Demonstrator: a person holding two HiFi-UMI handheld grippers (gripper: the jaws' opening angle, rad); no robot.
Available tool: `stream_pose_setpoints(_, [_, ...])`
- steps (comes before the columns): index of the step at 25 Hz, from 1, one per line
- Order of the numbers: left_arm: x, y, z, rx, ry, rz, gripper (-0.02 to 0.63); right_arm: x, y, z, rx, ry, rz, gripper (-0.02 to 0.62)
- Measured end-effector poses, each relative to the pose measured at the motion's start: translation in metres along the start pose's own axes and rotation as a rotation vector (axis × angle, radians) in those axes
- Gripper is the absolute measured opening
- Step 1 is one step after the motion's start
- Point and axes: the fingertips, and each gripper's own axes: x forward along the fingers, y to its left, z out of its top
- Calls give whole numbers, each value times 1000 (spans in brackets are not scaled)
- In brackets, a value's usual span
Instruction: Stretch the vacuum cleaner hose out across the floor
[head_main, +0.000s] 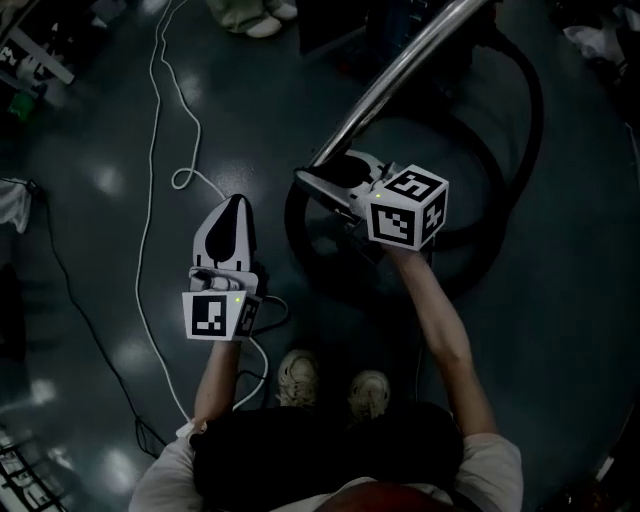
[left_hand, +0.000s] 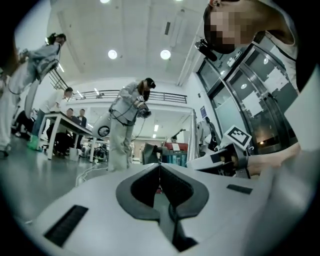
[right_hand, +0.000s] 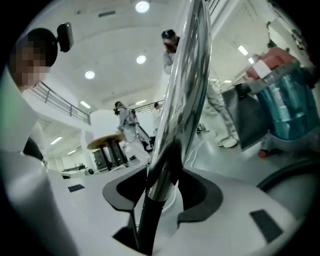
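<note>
A chrome vacuum wand (head_main: 400, 75) slants up from the floor toward the top of the head view. My right gripper (head_main: 335, 172) is shut on its lower end. In the right gripper view the wand (right_hand: 185, 75) runs up between the dark pads (right_hand: 200, 192), where its shiny tube meets a black section. The black hose (head_main: 505, 200) lies in a loop on the dark floor around and behind that gripper, and a stretch of hose (right_hand: 292, 175) shows at lower right. My left gripper (head_main: 236, 200) hovers to the left, shut and empty, with its tips (left_hand: 160, 165) together.
A white cable (head_main: 155, 150) snakes over the floor on the left, past my left gripper. My own shoes (head_main: 300, 375) stand below the hose loop. The teal and red vacuum body (right_hand: 285, 95) sits ahead on the right. Other people (left_hand: 127, 120) and tables (left_hand: 65, 127) stand further off.
</note>
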Motion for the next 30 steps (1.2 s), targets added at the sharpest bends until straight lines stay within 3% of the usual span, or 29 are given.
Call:
stream_pose_setpoints(4, [-48, 53, 20, 52, -16, 152, 8, 57, 68, -10, -84, 126, 210, 195])
stream_pose_setpoints(7, [-87, 88, 35, 65, -24, 284, 8, 101, 102, -48, -55, 247, 371, 195])
stream_pose_setpoints(11, [-127, 118, 31, 43, -8, 401, 8, 141, 127, -114, 79, 398, 472, 196])
stream_pose_setpoints(15, [-151, 143, 14, 28, 36, 466, 8, 165, 142, -182, 160, 633, 517, 195])
stream_pose_setpoints(17, [-153, 145, 6, 15, 63, 467, 8, 170, 138, -215, 176, 743, 479, 196])
stream_pose_setpoints(20, [-144, 139, -6, 58, 107, 426, 8, 176, 117, -258, 134, 884, 343, 196])
stream_pose_setpoints(22, [-135, 133, -16, 76, 132, 401, 8, 172, 102, -278, 125, 931, 274, 203])
stream_pose_setpoints(28, [-111, 121, -23, 147, 186, 362, 8, 167, 54, -282, 243, 845, 40, 233])
stream_pose_setpoints(29, [-107, 117, -21, 165, 177, 358, 8, 162, 43, -276, 236, 824, -25, 233])
stream_pose_setpoints(30, [-105, 113, -21, 161, 163, 357, 8, 157, 33, -267, 161, 796, -110, 236])
